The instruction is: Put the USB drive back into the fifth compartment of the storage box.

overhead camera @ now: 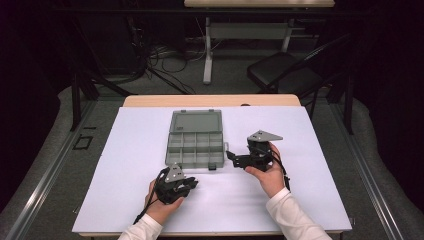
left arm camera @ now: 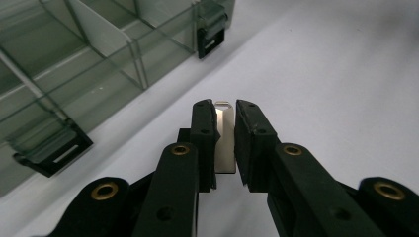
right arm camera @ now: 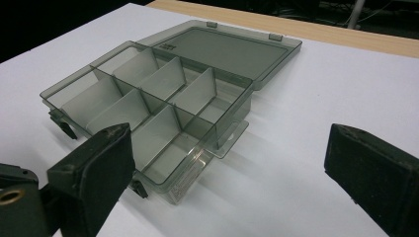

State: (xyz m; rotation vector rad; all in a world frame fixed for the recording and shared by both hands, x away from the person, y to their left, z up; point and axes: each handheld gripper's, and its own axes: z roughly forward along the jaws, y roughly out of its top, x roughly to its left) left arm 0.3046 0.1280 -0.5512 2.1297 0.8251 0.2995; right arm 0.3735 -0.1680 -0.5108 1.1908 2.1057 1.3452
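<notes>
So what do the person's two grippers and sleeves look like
Both grippers are black. The left gripper and the right gripper each carry a grey three-cornered plate on top and trail a black cable. In the left gripper view, the black jaws show brass-coloured pivot rings and small screw holes. In the right gripper view, the jaw pads look scuffed along the edges. The person wears white sleeves.

On the counter a compartment box lies near the middle, its lid folded flat behind it on the far side. The left hand-held gripper sits in front of the box, near its front edge, with a small metal piece between its jaws. The right hand-held gripper sits just right of the box's front corner. Beyond the counter stand a chair and another table.
</notes>
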